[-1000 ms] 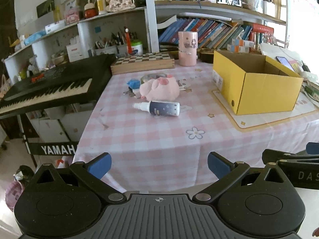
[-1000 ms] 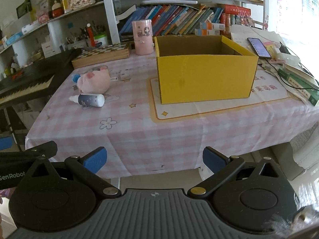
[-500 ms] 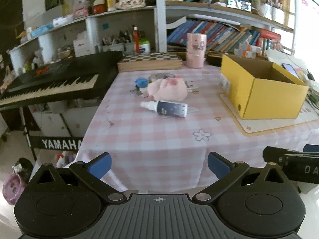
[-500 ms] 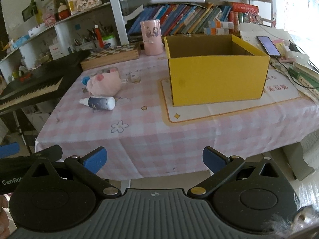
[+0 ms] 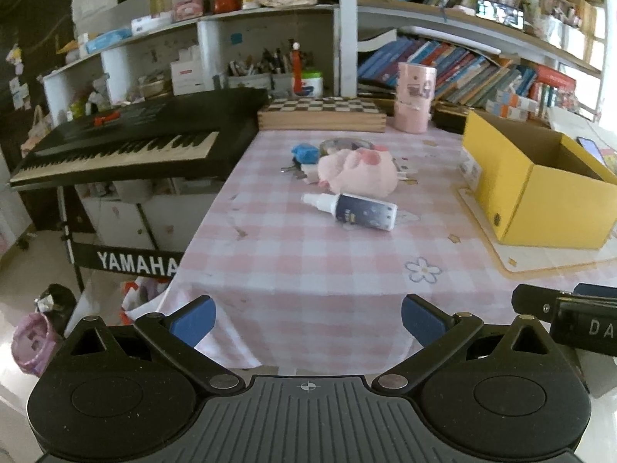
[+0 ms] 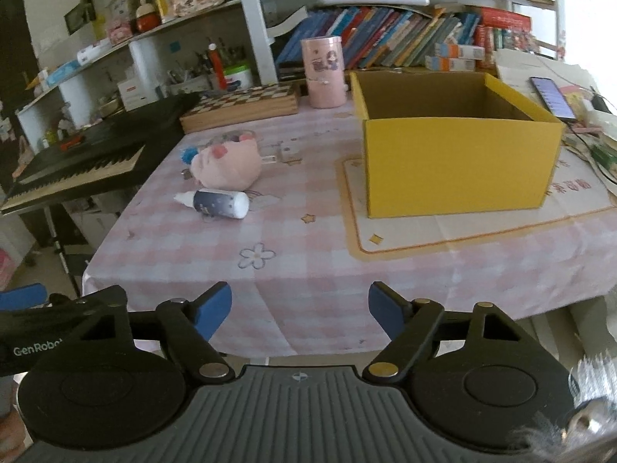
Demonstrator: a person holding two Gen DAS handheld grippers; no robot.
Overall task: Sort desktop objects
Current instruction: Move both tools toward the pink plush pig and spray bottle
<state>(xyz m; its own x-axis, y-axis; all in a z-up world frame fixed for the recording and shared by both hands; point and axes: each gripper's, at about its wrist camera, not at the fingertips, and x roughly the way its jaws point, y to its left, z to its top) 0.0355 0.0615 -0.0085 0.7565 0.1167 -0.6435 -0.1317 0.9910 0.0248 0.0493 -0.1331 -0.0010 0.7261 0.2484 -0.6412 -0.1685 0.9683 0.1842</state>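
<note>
Your left hand-held gripper [image 5: 306, 318] hangs just off the near edge of the table [image 5: 308, 270], its blue-padded jaws spread wide with nothing between them. Your right hand-held gripper [image 6: 300, 310] sits beside it at the same edge; its jaws have just been closing in, yet they stand apart with only bare tablecloth showing in the gap, so neither tool grips anything.

Everything you have to sort lies well ahead of both tools, on the pink checked cloth. The spray bottle [image 5: 353, 211] lies on its side, white nozzle pointing towards the keyboard [image 5: 127, 146], roughly straight ahead of your left tool and ahead and to the left of your right one. Just behind it, close or touching, rests the pink plush pig [image 5: 358, 171]. Beyond the pig's left shoulder are a small blue object [image 5: 304, 152] and some keys [image 5: 295, 171], with a round tin [image 5: 343, 144] partly hidden behind the plush.

The yellow cardboard box [image 6: 455, 154] stands open on a pale mat [image 6: 462, 227] at the right side of the table, straight ahead and slightly right of your right tool, well apart from the bottle and pig. What lies inside it cannot be seen from here. A pink cylinder [image 6: 323, 73] and a chessboard case [image 6: 243, 106] stand along the table's far edge.
</note>
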